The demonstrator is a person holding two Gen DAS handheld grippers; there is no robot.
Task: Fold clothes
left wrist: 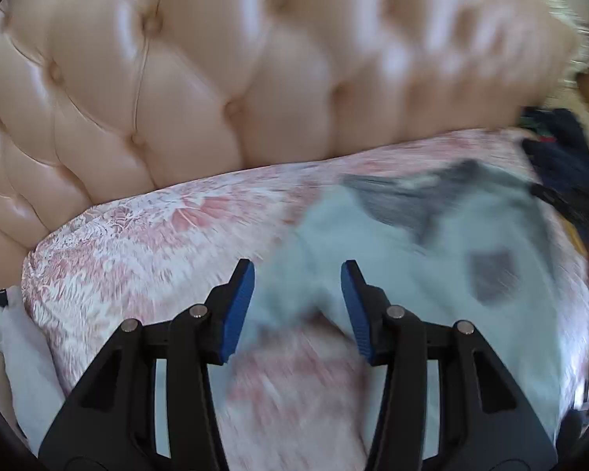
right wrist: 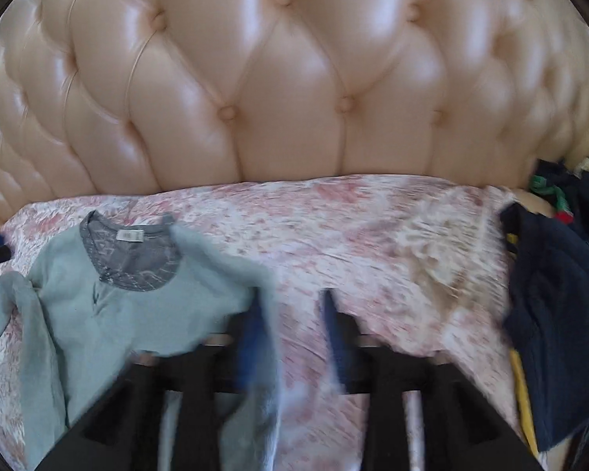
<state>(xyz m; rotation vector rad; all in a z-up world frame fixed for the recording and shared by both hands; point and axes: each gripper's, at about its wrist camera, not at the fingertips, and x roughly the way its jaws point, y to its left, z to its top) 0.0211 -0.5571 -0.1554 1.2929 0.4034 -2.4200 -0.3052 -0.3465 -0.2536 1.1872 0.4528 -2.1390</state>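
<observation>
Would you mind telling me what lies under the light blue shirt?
The light blue shirt lies spread on the pink floral bedspread, which shows all around it. Whatever sits beneath the bedspread is covered and cannot be seen.

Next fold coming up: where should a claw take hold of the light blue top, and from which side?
Grip the light blue top at its loose right sleeve edge, coming from the bare bedspread side: that edge lies free there, away from the grey collar.
</observation>
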